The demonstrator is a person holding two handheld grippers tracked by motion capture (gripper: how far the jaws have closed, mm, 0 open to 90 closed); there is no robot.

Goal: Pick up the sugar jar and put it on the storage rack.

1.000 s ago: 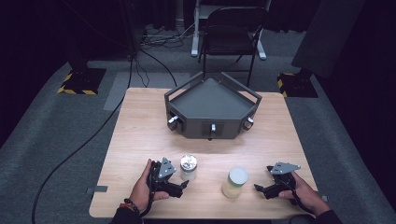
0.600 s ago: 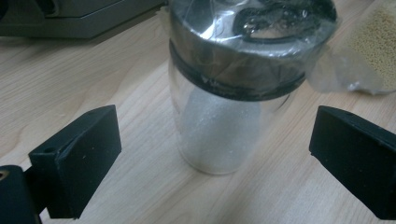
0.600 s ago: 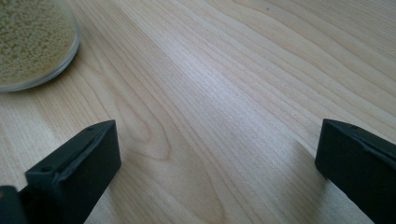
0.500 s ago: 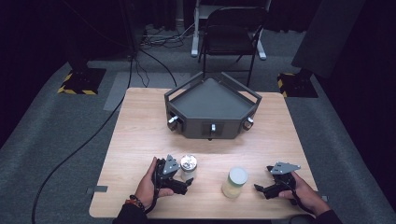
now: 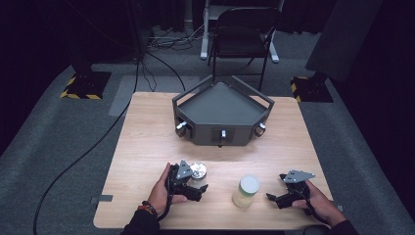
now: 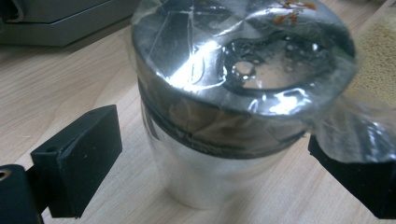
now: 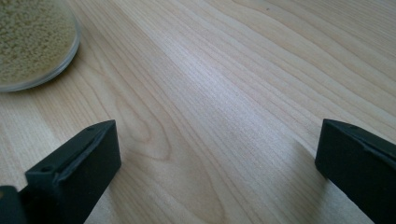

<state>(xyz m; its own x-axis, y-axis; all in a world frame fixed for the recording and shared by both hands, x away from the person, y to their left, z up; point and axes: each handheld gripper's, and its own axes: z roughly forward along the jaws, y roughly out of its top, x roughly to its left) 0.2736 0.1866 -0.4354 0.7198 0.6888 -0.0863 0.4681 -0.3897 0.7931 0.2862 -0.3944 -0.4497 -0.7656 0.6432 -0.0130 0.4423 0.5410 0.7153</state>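
A shiny metal cup [image 5: 198,170] sealed with clear plastic film stands at the table's front left. My left gripper [image 5: 196,182] is open with its jaws on either side of the cup. In the left gripper view the cup [image 6: 219,121] sits between the jaws of the left gripper [image 6: 210,163], with a gap to the left jaw and loose film brushing the right one. A jar of yellowish grains [image 5: 245,192] with a pale lid stands to the right. My right gripper [image 5: 275,198] rests open on the wood, pointing at the jar [image 7: 32,42] from a short distance; the right gripper [image 7: 217,154] holds nothing.
A dark grey three-cornered tray [image 5: 220,105] with knobs on its front faces sits at the table's back centre. A folding chair [image 5: 244,34] stands behind the table. Bare wood [image 5: 147,142] lies between the tray and the grippers. A cable [image 5: 83,156] runs over the floor at left.
My left gripper has slid right and forward until its jaws straddle the metal cup. The right gripper and the jar have stayed put.
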